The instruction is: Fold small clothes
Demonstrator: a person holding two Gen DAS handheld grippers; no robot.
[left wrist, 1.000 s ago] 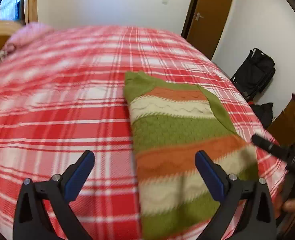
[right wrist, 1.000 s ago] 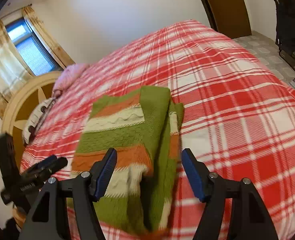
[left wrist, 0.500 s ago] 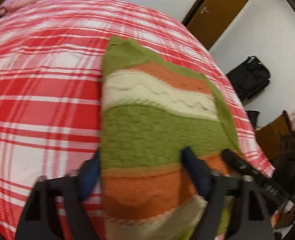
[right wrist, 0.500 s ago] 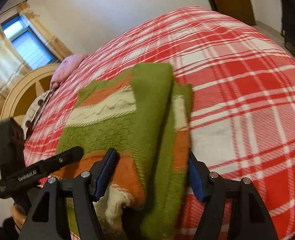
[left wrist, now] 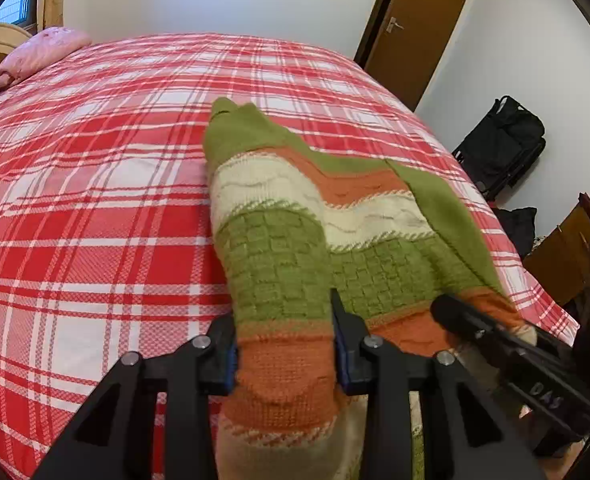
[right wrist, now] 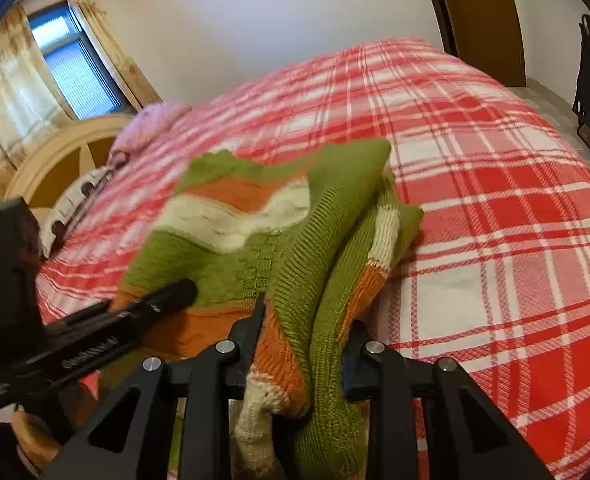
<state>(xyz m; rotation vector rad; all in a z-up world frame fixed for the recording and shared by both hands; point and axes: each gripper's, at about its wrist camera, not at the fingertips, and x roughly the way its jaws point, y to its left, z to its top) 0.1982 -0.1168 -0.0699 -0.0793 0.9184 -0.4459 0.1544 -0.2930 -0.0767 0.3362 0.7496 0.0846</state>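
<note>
Our left gripper (left wrist: 285, 354) and right gripper (right wrist: 303, 354) have just closed onto the striped sweater's (left wrist: 315, 240) near hem, bunched between both jaws. The right pinch perhaps misses an inner layer, which would sag loose on lifting.

Plaid-covered bed (left wrist: 95, 208) bears striped sweater (left wrist: 295, 248) and pink pillow (left wrist: 39, 54).

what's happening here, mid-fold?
A person works two handheld grippers on a striped knit sweater lying on a red plaid bedspread. The left gripper and right gripper have both just been closing, each now pinching the sweater's near edge, which bunches up between the pads. The far end lies on the bed.
</note>
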